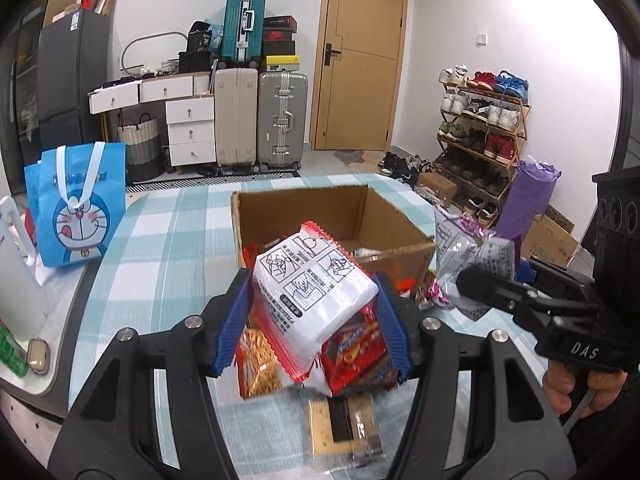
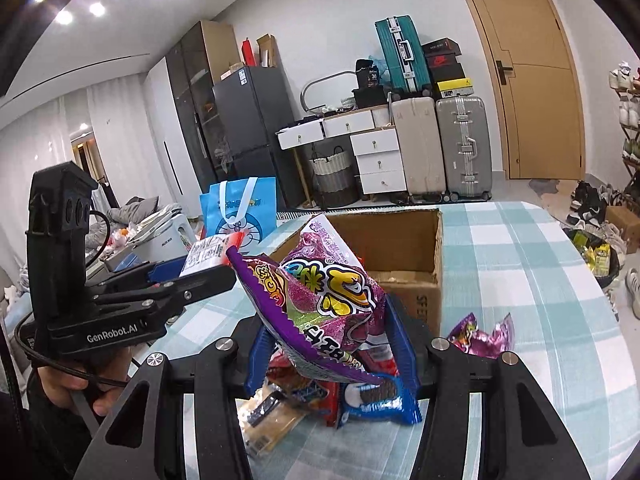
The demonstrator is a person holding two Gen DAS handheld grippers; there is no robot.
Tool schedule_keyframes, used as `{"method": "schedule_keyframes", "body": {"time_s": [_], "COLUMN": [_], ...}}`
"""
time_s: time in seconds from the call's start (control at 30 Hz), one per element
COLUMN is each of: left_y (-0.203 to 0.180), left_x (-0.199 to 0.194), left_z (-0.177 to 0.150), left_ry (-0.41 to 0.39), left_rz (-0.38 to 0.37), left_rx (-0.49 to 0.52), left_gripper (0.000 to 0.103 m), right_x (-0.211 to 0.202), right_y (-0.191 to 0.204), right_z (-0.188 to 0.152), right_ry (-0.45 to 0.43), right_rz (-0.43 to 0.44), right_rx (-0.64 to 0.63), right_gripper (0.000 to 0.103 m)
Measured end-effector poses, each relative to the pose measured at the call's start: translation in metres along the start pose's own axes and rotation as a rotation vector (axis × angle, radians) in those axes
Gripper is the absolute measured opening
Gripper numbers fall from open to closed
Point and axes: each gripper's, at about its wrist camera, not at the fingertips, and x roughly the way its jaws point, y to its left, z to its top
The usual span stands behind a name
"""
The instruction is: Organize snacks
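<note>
**Two claws, two snack bags**

The left gripper (image 1: 316, 316) has its blue pads pressed on a white snack bag with red edges (image 1: 316, 292). The bag has little drawings on it. It is held up in the air above the table, in front of the cardboard box (image 1: 400, 252).

The right gripper (image 2: 332, 344) is squeezed onto a shiny purple snack bag (image 2: 328, 288) with big bright letters. That bag sticks up between the pads and is also off the table, near the front of the box.

The box sits open on the table, which has a blue and white checked cloth (image 2: 520, 280). A few packets can be seen inside it, but it is hard to tell what they are.

More snacks lie on the cloth under the grippers. There is a red packet (image 1: 360, 360), a packet with an orange noodle picture (image 1: 256, 364), and a see-through pack of crackers (image 1: 340, 424). A blue cookie packet (image 2: 380, 400) lies under the right gripper. A small pink shiny packet (image 2: 480, 332) lies to the right, apart from the pile.

A blue bag with a cartoon cat face (image 1: 80, 208) stands at the left edge of the table.
</note>
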Motion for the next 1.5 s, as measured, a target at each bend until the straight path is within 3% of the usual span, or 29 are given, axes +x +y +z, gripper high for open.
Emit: {"method": "schedule_keyframes", "body": {"time_s": [0.87,1.5], "left_y": [0.009,0.020], "left_x": [0.087,0.149], "left_z": [0.056,0.063], "left_ry": [0.026,0.081], "left_rz": [0.029,0.045], "left_rx": [0.006,0.024], "left_gripper": [0.057,0.057], "right_x": [0.048,0.083], "right_y": [-0.031,-0.040], "right_z": [0.042,0.055], "right_ry": [-0.001,0.045], "right_rz": [-0.013,-0.023], "right_rx": [0.040,0.045], "right_gripper": [0.052,0.052]}}
